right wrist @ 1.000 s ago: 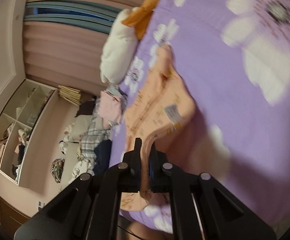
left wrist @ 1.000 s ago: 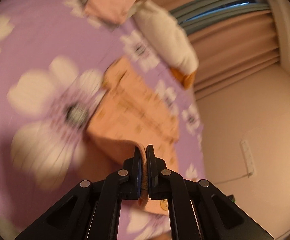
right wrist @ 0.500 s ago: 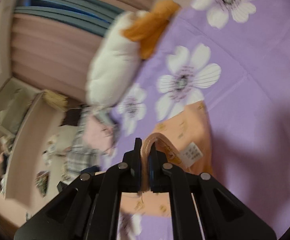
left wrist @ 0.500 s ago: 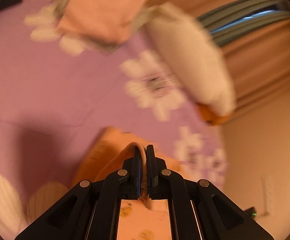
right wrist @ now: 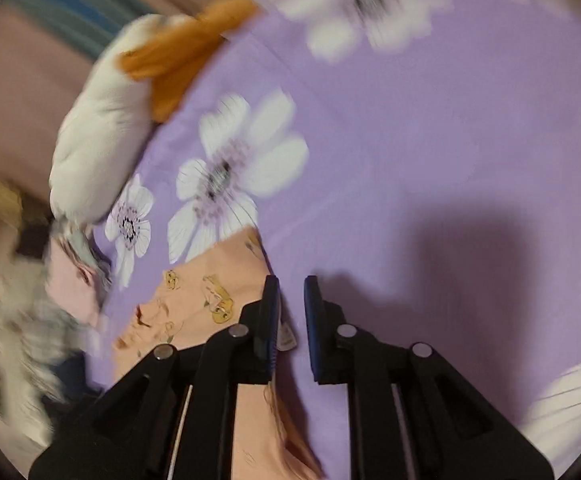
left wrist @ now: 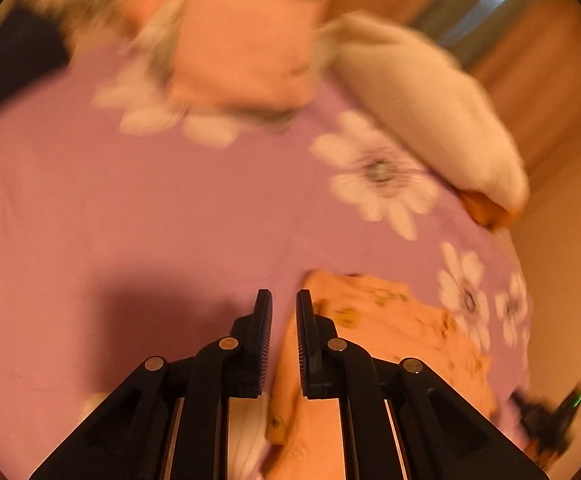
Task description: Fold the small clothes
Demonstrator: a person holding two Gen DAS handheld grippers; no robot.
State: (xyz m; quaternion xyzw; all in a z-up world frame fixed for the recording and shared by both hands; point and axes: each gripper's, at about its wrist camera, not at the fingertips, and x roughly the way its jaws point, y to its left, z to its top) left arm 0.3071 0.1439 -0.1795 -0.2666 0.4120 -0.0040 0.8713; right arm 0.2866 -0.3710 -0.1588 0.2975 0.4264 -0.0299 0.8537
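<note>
While the left claw (left wrist: 284,294) stands with its jaws a little apart and nothing pinched, the folded edge of the orange printed garment (left wrist: 390,320) lies on the bed under and just right of its tips. Right claw (right wrist: 291,280): jaws apart, having just been opening; only the sheet and the garment's white label (right wrist: 286,336) show in the gap, and no cloth is pressed by the pads. Garment, in the right wrist view: flat on the bed, left of and beneath the claw, print side up. Bed: purple sheet (left wrist: 170,208) with large white flowers, otherwise bare around the garment. Further out: a white cushion with an orange end (left wrist: 430,112) at the bed's far edge, and a stack of folded pink cloth (left wrist: 242,52) beyond, well apart from the garment; both blurred. Step in hand, as judged: letting go after laying one fold over. To do it well, both claws likely need to spread fully before lifting, then rise away clear of the cloth, so the ribbed pads do not drag the edge and undo the fold; check that the edges line up before the next fold.
</note>
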